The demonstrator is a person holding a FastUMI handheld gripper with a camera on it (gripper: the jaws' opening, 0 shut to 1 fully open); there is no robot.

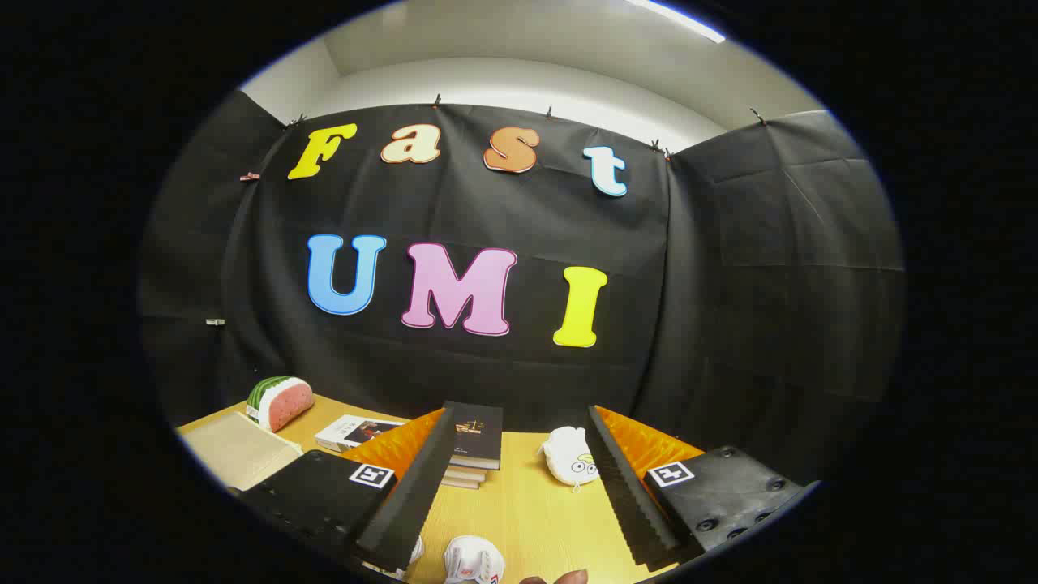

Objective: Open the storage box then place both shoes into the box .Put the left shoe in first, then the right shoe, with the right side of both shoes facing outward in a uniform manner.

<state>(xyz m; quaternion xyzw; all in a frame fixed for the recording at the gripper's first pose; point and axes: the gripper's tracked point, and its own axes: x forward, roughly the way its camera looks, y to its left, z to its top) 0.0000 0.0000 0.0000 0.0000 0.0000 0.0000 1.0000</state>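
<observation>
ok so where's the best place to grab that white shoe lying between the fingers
Probably the white shoe by its upper edge, gripper coming down from above. It lies low on the wooden table between the wide-open fingers, nothing crowding it. Only part of it shows, so heel or collar cannot be told.

The wooden surface (535,519) carried a watermelon toy (280,402), stacked books (473,444), a magazine (357,431), a white plush (570,457) and a shoe (473,561).

Yellow wood-grain table (519,511), white shoe (473,561), red-and-green watermelon plush (280,402) (striped rind), dark book (474,434)
</observation>
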